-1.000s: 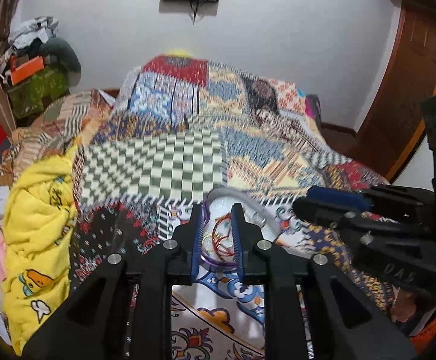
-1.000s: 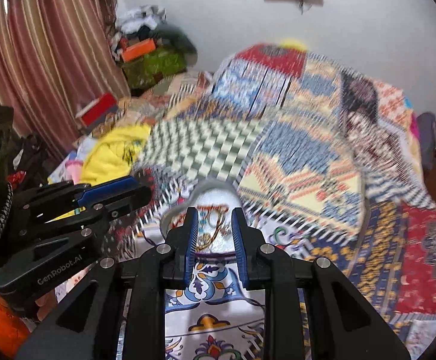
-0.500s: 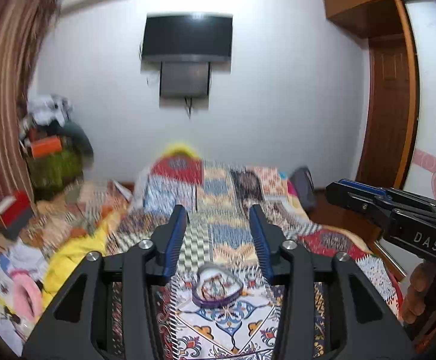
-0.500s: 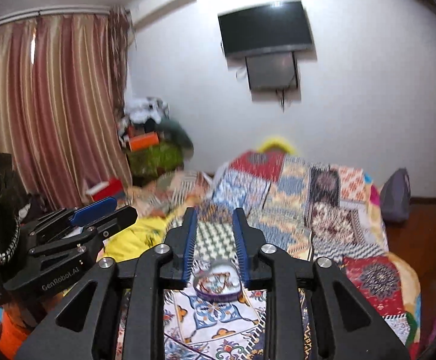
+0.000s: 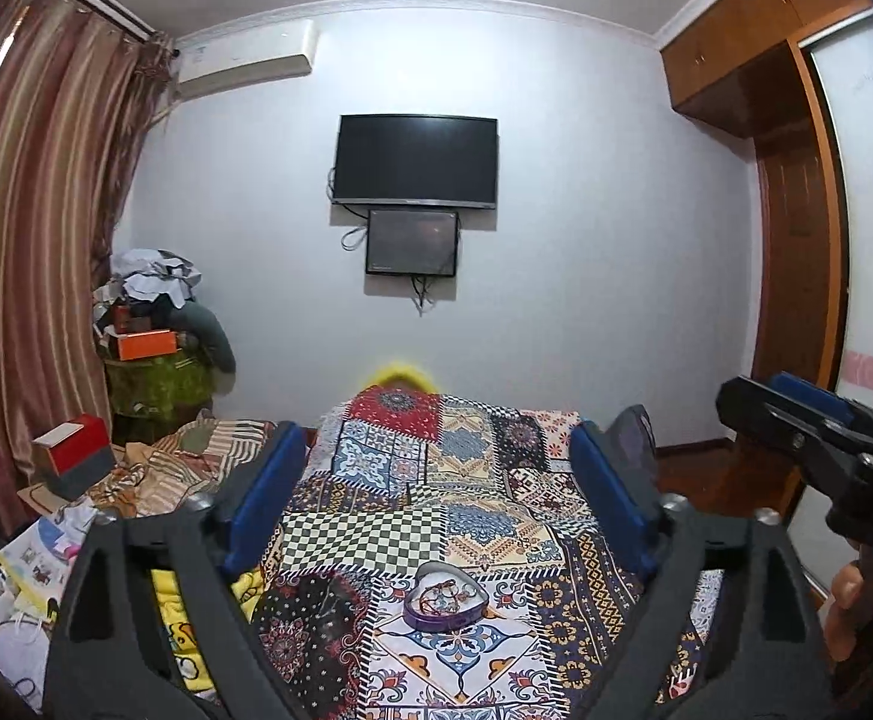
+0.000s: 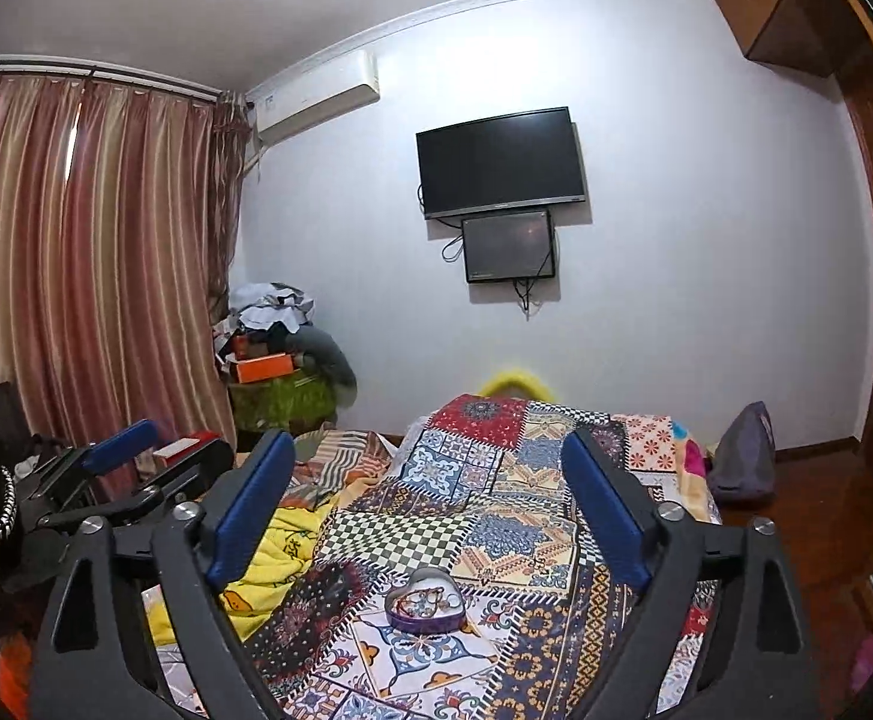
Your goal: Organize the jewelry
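Patchwork quilt [image 5: 436, 480] at 12 o'clock, one heart-shaped jewelry tin [image 5: 445, 596] on it; my left claw [image 5: 436, 504], right claw [image 6: 430, 504] both spread wide, empty.

I hold both grippers level and raised, side by side. My left gripper [image 5: 436, 468] stands with jaws spread wide, gripping nothing. My right gripper [image 6: 427, 468], just beside it, gapes equally wide.
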{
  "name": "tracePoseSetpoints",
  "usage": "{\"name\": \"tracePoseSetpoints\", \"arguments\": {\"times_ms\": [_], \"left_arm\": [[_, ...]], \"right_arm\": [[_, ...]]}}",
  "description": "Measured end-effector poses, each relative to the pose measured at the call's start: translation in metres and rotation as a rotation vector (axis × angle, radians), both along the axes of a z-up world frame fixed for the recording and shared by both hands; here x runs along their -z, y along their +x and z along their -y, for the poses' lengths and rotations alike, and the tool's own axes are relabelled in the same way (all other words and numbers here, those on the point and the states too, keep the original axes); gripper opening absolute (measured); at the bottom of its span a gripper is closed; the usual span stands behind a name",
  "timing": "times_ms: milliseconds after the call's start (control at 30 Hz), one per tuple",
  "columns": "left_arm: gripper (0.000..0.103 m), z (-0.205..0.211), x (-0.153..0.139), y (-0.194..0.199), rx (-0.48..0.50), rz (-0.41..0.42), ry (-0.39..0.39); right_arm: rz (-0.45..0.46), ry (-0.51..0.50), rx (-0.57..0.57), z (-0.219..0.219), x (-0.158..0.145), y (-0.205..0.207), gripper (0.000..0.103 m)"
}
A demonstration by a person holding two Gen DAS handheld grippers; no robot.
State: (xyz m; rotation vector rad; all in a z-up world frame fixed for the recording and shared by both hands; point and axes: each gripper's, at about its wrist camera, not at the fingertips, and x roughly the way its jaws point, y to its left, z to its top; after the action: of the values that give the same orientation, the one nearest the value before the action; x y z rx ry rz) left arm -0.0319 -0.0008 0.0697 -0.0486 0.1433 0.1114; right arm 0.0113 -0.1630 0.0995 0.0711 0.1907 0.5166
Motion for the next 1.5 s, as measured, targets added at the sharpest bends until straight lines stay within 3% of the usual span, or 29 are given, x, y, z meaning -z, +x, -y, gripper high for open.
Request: {"name": "tracePoseSetpoints", "arguments": {"times_ms": [67,133,1500], "left_arm": [[0.095,0.0,0.0,-0.005,-0.004,-0.001,-0.009],[0.1,0.0,0.001,-0.009,-0.01,0.001,-0.013],[0.102,0.003,0.012,-0.006,-0.026,-0.032,-0.003]], "right_arm": [[0.001,0.003,0.011,0.0,0.002,-0.002,0.103],[-0.009,-0.002,0.009,0.0,0.003,-0.005,0.103],[-0.07,-0.009,0.01,0.015,0.013,-0.015,0.103]]}}
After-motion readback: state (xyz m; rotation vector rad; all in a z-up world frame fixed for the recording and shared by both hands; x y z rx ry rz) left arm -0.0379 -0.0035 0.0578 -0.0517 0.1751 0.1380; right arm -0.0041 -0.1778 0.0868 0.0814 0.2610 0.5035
